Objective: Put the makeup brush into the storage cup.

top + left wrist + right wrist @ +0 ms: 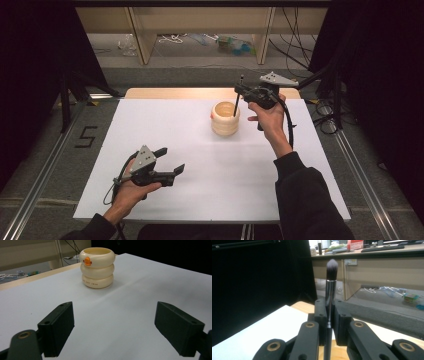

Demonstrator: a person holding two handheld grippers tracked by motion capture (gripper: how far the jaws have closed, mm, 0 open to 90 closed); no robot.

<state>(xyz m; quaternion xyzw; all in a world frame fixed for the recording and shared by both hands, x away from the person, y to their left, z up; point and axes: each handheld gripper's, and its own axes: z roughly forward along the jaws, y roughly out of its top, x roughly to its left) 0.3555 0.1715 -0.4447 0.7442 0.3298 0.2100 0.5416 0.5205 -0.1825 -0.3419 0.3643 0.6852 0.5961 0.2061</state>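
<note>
Cream ringed holder (225, 119) stands near table's (150, 125) far edge, right of centre; inside can't be seen. R gripper (243, 93) clamps makeup brush (237, 100) upright, lower end at holder's mouth. L gripper (170, 161) w/ jaws wide, nothing in them, near front-left corner.

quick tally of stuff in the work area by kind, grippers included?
Cream ringed cup: 1
Makeup brush: 1, clamped upright in the right gripper, above the cup
Grippers: 2, counting the open left gripper
White table: 1
Total: 5
</note>
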